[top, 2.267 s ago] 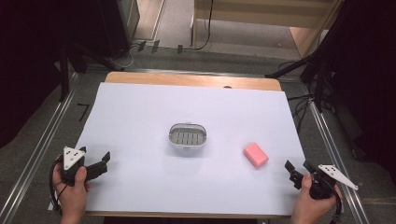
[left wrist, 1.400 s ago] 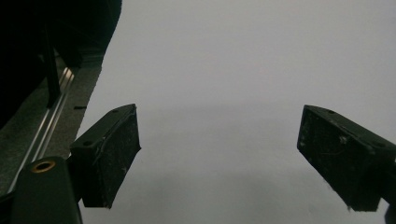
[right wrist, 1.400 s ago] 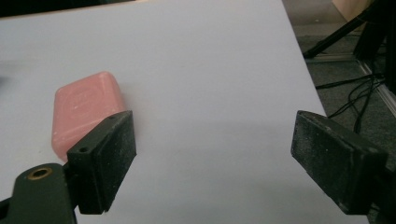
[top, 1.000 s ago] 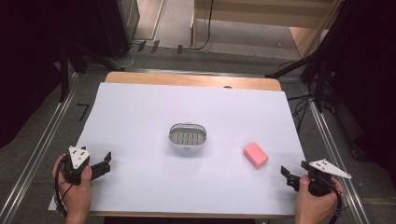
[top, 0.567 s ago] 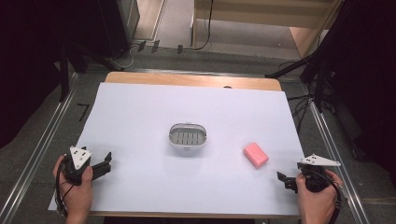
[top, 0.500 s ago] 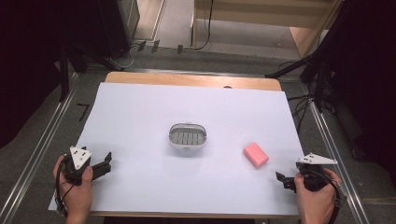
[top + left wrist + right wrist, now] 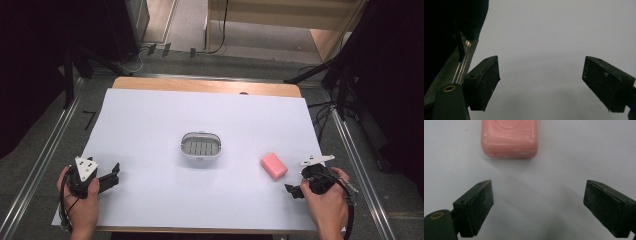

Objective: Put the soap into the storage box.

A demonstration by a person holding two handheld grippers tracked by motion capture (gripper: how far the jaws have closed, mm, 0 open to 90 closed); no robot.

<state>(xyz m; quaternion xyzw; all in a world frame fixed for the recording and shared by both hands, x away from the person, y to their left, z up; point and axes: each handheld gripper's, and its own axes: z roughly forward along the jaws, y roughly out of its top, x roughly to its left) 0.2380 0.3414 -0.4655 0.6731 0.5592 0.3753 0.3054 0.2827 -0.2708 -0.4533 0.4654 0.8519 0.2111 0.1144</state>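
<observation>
left gripper (image 7: 111, 176) – idle at the near left edge of the white sheet (image 7: 150, 130), jaws spread, empty | soap dish (image 7: 200, 148) – mid-table | pink soap bar (image 7: 274, 166) – right of dish, just ahead of right gripper (image 7: 537, 207), whose jaws have just been opening, nothing between them | advice: centre bar between pads, close across its short sides

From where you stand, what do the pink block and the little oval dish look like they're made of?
The pink block looks like bar soap: matte, waxy, rounded corners, whitish scuffs, a stamped oval on top. The oval dish seems glossy white plastic with a grey slotted insert, though glazed ceramic is possible.
</observation>
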